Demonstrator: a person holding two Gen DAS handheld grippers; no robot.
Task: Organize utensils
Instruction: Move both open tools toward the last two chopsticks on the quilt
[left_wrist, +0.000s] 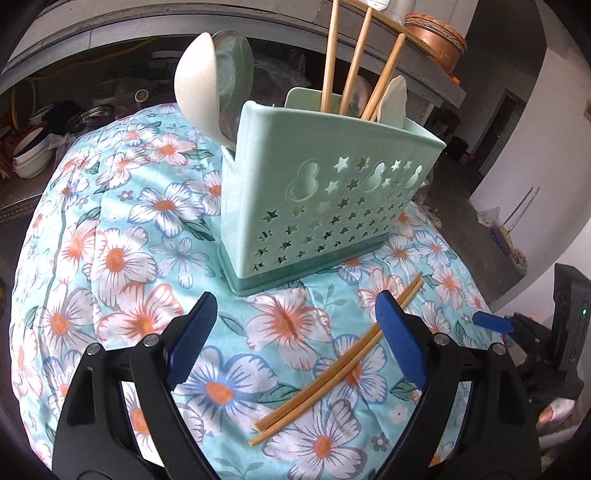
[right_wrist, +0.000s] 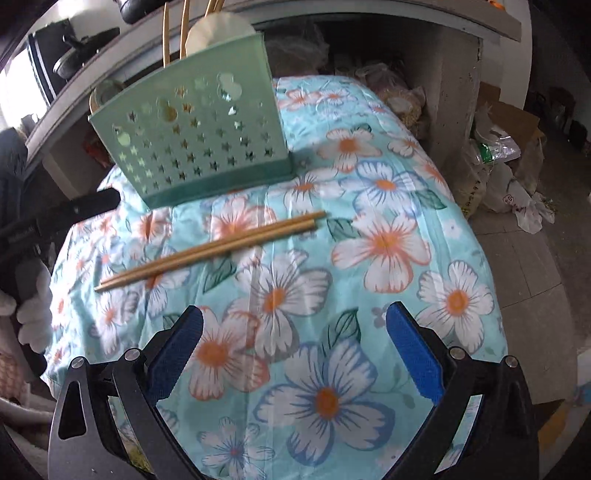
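Note:
A mint green utensil holder (left_wrist: 317, 192) with star cut-outs stands upright on the flowered cloth (left_wrist: 147, 229). It holds white and grey spoons (left_wrist: 207, 81) and three wooden chopsticks (left_wrist: 354, 62). Two loose wooden chopsticks (left_wrist: 332, 369) lie side by side on the cloth in front of it. My left gripper (left_wrist: 295, 332) hangs open above them, its right finger over their middle, nothing gripped. In the right wrist view the holder (right_wrist: 199, 136) stands far left and the loose chopsticks (right_wrist: 210, 249) lie ahead of my open, empty right gripper (right_wrist: 295, 332).
The right gripper's blue finger (left_wrist: 493, 322) shows at the right edge of the left wrist view. Bowls (left_wrist: 31, 155) and clutter sit under a shelf behind. Bags (right_wrist: 509, 177) and boxes stand on the floor to the right of the table. A copper pot (left_wrist: 436, 37) sits on the shelf.

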